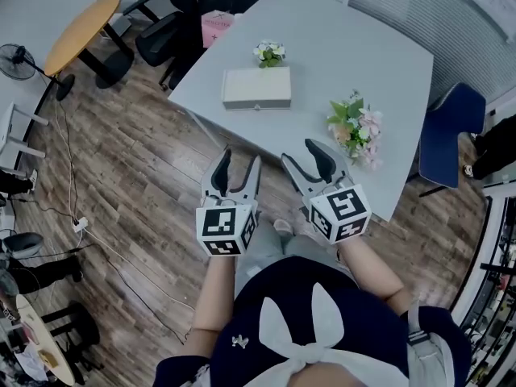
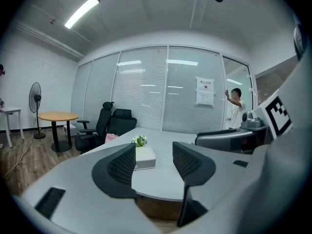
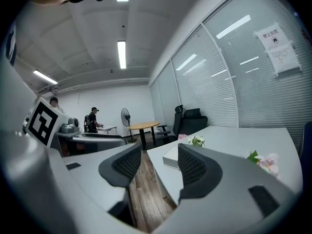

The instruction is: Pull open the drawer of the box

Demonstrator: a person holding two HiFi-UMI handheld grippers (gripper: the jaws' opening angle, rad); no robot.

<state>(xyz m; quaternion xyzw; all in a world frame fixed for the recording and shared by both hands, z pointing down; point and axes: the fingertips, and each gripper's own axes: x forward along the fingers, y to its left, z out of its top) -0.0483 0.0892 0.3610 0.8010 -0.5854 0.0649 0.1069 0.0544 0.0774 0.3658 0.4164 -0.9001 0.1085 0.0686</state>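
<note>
Grey table in an office, ahead of me | my left gripper: jaws apart, empty, short of the table edge | box: on the table beyond both grippers, well apart, untouched | my right gripper: jaws apart, empty | flowers: near, ahead-right of it
</note>
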